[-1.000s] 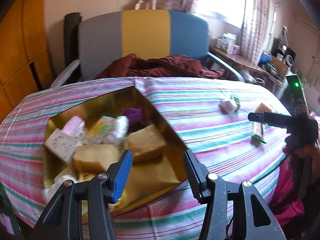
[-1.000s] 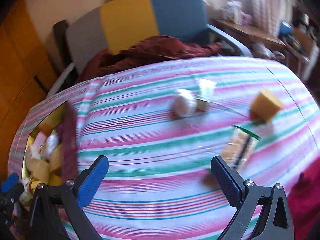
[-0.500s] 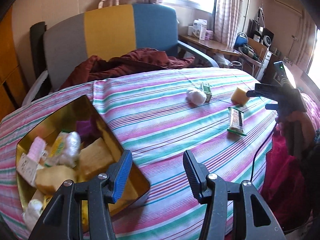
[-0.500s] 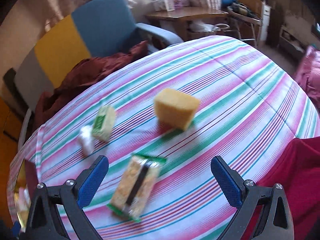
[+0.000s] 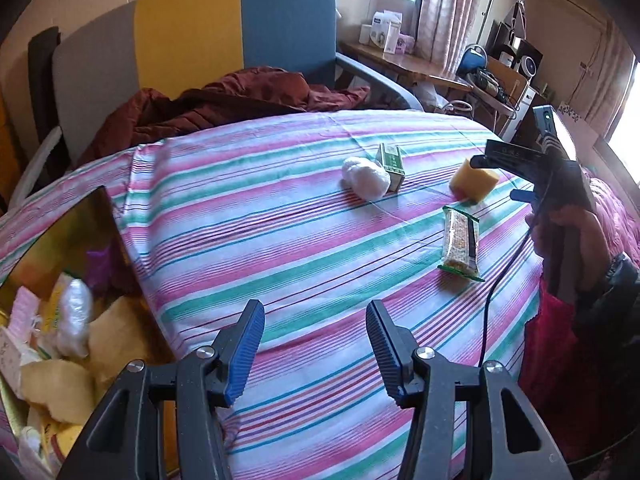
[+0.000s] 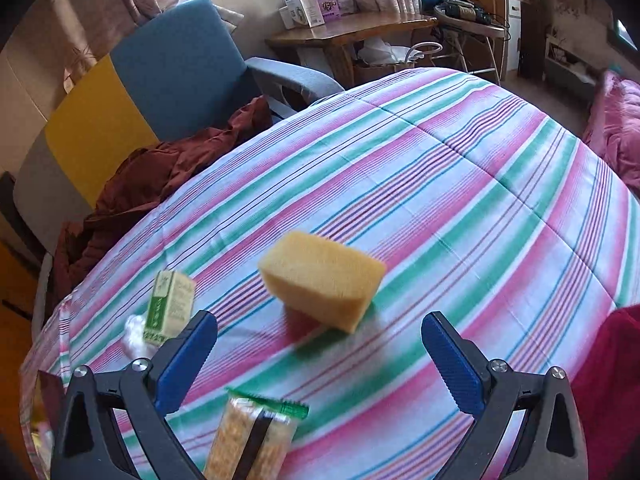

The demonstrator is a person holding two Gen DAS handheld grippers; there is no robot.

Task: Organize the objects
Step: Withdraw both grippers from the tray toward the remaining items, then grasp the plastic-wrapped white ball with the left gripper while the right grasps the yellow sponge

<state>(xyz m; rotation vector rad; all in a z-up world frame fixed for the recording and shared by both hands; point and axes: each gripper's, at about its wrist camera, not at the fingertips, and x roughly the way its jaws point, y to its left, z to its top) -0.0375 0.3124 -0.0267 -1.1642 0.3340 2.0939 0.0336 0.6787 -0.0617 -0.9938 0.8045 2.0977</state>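
While both pairs of jaws stand spread and empty | right gripper point(image 6: 318, 344) faces yellow sponge point(image 6: 324, 280) at 12 o'clock; light, soft, compressible | grip its long sides

**Materials and surface finishes on the striped bench**

Striped woven cloth point(image 5: 256, 240), matt and faintly creased, covers the bench. Yellow sponge point(image 6: 324, 280): porous, rough, matt foam. Snack bar wrapper point(image 5: 461, 245): glossy plastic film. Small green-printed carton point(image 6: 170, 306): matt paper board. White bundle point(image 5: 366, 178): soft, fluffy, fibrous look. Gold box point(image 5: 76, 232): shiny, reflective inner walls. Left tongs point(image 5: 314, 346) and right tongs point(image 6: 318, 354): matt black plastic with ribbed blue pads and bright metal screws.
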